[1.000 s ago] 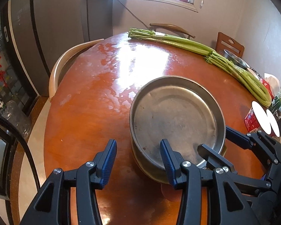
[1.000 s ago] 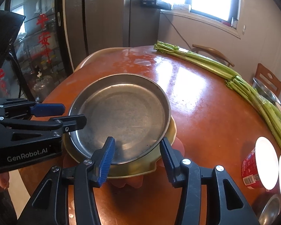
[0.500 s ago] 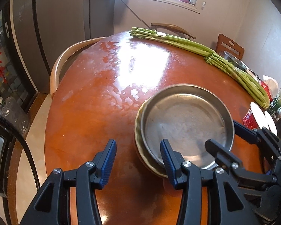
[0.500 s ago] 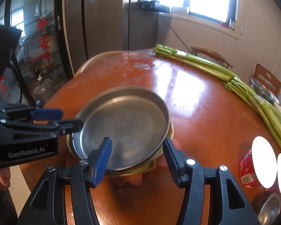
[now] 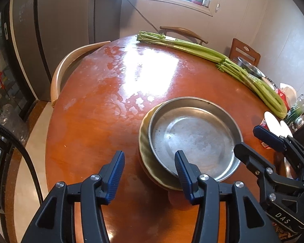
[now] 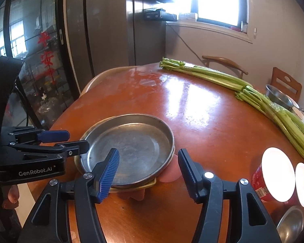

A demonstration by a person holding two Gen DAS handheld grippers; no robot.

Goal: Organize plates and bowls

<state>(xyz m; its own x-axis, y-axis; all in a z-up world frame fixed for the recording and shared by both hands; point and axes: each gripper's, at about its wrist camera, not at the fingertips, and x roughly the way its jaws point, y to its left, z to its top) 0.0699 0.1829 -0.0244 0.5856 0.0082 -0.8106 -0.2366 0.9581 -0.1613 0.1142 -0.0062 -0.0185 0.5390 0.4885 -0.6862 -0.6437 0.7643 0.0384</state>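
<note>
A round steel plate (image 5: 194, 139) sits stacked on a pale yellow-green dish (image 5: 145, 141) on the round red-brown table (image 5: 103, 109). The steel plate also shows in the right wrist view (image 6: 131, 147), with the yellow dish's rim (image 6: 150, 183) peeking out below it. My left gripper (image 5: 150, 172) is open and empty, just in front of the stack's near-left edge. My right gripper (image 6: 149, 171) is open and empty, raised in front of the stack. It shows at the right of the left wrist view (image 5: 251, 141).
Long celery bunches (image 5: 212, 56) lie across the far side of the table. Red instant-noodle cups (image 6: 273, 178) and a steel bowl (image 6: 289, 224) stand at the right. Another steel bowl (image 6: 277, 96) is at the far right. Chairs (image 5: 71, 64) ring the table.
Both grippers have drawn back and up from the stack. The steel plate now rests on the yellow dish with neither gripper touching it.
</note>
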